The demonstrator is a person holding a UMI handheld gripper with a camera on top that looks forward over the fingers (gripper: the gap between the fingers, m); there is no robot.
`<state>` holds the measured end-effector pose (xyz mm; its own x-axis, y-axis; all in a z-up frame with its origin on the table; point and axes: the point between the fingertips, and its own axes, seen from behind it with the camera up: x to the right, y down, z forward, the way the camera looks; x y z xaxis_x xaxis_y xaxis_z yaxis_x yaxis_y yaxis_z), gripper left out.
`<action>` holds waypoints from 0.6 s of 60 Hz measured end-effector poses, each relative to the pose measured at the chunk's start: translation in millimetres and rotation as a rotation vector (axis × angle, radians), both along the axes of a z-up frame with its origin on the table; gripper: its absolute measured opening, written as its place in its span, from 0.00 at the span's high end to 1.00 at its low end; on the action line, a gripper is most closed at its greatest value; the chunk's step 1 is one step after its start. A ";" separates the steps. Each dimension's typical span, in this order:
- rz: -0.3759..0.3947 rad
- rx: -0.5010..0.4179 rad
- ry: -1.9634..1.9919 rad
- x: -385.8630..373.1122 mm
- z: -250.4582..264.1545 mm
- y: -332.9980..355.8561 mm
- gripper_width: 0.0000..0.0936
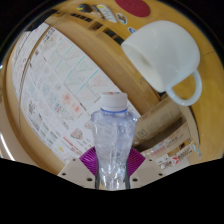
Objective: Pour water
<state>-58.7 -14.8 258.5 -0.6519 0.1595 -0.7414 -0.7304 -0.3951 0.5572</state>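
Note:
A clear plastic water bottle (113, 140) with a white cap (114, 100) stands between my fingers, and both purple pads (87, 160) press on its sides. My gripper (112, 168) is shut on it. The view is tilted, so the table looks slanted. A white mug (165, 55) with its handle (186, 92) towards the bottle stands on the wooden table (95, 35) beyond the bottle's cap, apart from it. I cannot see water in the mug from here.
A large sheet printed with coloured pictures and text (60, 85) covers the table beside the bottle. A dark red round thing (136, 7) lies at the table's far end. More printed paper (170, 155) lies near the fingers on the other side.

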 end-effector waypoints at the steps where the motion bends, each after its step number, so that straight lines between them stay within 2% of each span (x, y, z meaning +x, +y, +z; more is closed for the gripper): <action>1: 0.001 -0.006 0.005 0.8 -3.6 1.3 0.65; 14: 0.035 -0.032 -0.033 -2.4 -11.7 2.8 0.65; 19: 0.044 -0.007 -0.173 -6.9 0.7 1.6 0.64; 24: 0.024 0.056 -0.445 -11.1 25.1 -2.5 0.65; 28: -0.035 0.123 -0.706 -2.4 49.9 -4.1 0.64; 36: -0.268 0.228 -1.207 41.4 105.8 -6.2 0.64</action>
